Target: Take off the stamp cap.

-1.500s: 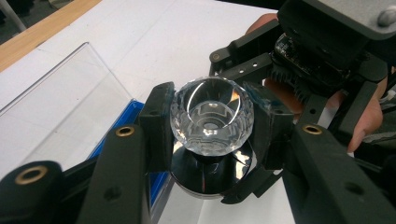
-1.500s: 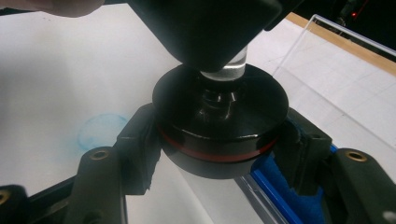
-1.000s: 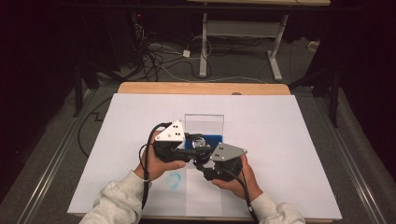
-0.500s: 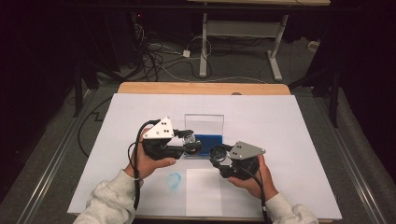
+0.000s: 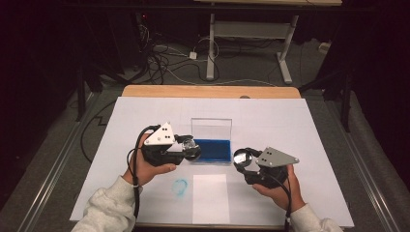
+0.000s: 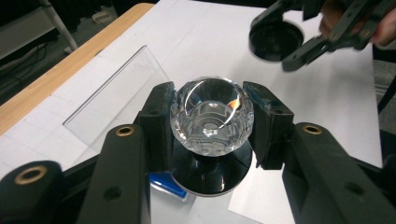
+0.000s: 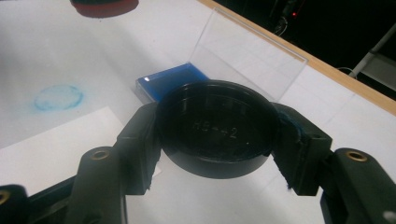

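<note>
Lab, paper-covered table [image 5: 309,125], floor cables [image 5: 164,63], dark surroundings

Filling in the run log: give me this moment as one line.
left gripper: shut on crystal-knob stamp | right gripper: shut on black cap, apart from stamp | blue ink pad: open on table

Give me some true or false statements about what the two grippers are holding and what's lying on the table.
1. The left gripper is clamped on a clear faceted stamp. True.
2. The right gripper holds a red ball. False: it grips a round black cap.
3. The blue ink pad lies in a case with its clear lid standing open. True.
4. The blue ring mark is on the white card. False: it sits on the table sheet beside the card.
</note>
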`<move>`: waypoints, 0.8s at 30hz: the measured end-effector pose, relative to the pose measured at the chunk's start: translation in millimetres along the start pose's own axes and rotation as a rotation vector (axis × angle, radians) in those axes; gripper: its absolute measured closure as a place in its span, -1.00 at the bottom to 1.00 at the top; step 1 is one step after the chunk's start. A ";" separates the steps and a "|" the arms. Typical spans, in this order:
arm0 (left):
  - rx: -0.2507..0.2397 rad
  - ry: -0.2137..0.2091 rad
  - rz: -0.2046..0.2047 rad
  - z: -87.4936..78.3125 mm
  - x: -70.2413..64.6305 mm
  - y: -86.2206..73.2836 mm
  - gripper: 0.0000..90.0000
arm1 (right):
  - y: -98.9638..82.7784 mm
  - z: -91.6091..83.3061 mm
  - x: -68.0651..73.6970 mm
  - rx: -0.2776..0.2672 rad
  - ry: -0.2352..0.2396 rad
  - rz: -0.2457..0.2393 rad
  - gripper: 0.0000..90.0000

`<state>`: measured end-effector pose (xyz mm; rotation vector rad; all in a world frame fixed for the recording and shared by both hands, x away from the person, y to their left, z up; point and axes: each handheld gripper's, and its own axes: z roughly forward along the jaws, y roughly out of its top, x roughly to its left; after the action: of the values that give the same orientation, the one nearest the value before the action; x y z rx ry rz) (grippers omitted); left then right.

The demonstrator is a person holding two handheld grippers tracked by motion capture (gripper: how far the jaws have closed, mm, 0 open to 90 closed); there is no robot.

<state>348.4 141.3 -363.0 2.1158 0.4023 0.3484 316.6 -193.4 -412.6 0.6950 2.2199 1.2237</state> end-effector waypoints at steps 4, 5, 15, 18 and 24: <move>0.006 0.004 -0.001 -0.1 1.0 -0.9 0.22 | -2.6 -9.4 -4.8 -0.012 -0.009 0.014 -0.14; 0.008 0.004 -0.004 -0.2 1.2 -1.2 0.22 | -2.6 -9.4 -4.8 -0.012 -0.009 0.014 -0.14; 0.032 0.022 0.000 2.3 3.4 -4.3 0.22 | -7.2 -26.0 -7.4 -0.024 -0.035 0.016 -0.14; 0.037 0.026 -0.002 3.5 4.2 -5.4 0.22 | -9.2 -31.5 -7.8 -0.027 -0.041 0.016 -0.14; 0.048 0.032 0.002 7.0 4.6 -6.8 0.22 | -14.4 -39.9 -9.3 -0.025 -0.050 0.022 -0.14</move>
<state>354.3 141.6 -372.1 2.1596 0.4310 0.3783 295.0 -230.3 -404.7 0.7338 2.1587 1.2293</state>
